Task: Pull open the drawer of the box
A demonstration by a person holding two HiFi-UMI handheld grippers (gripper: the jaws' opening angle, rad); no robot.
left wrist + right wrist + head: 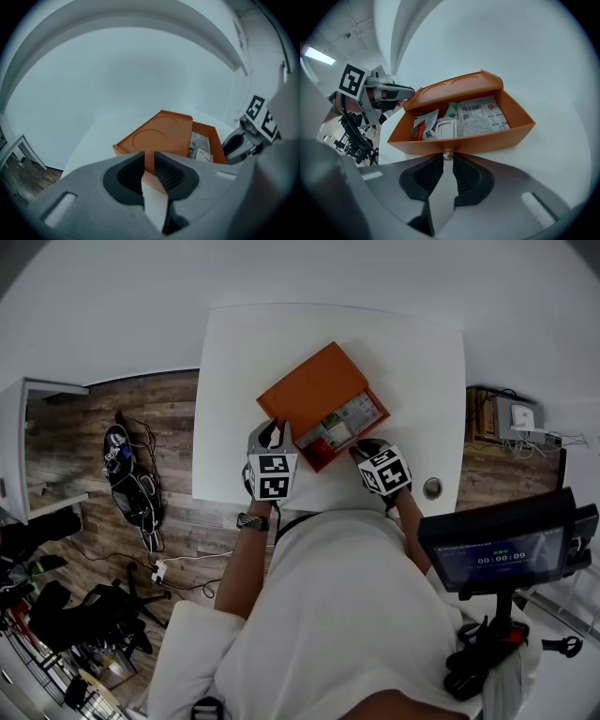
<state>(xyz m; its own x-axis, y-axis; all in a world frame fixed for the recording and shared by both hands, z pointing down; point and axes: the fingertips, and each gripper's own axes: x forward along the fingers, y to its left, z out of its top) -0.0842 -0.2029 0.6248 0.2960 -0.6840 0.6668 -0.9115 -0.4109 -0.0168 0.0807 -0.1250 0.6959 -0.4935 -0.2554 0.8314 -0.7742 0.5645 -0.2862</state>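
An orange box (307, 388) lies on the white table (403, 362), and its drawer (349, 426) is slid out toward me with its contents showing. My right gripper (447, 160) is shut on the small metal knob (447, 153) at the middle of the drawer's front wall (487, 140). In the head view it (362, 452) sits at the drawer's near end. My left gripper (149, 161) has its jaws nearly together, tips against the box's (161, 133) near side wall with nothing clamped between them. It (270, 437) stands at the box's left corner.
Paper leaflets and packets (480, 117) fill the drawer. A round cable hole (432, 487) is in the table's near right corner. A screen on a stand (502, 554) is at my right. Cables and gear (131, 484) lie on the wooden floor at the left.
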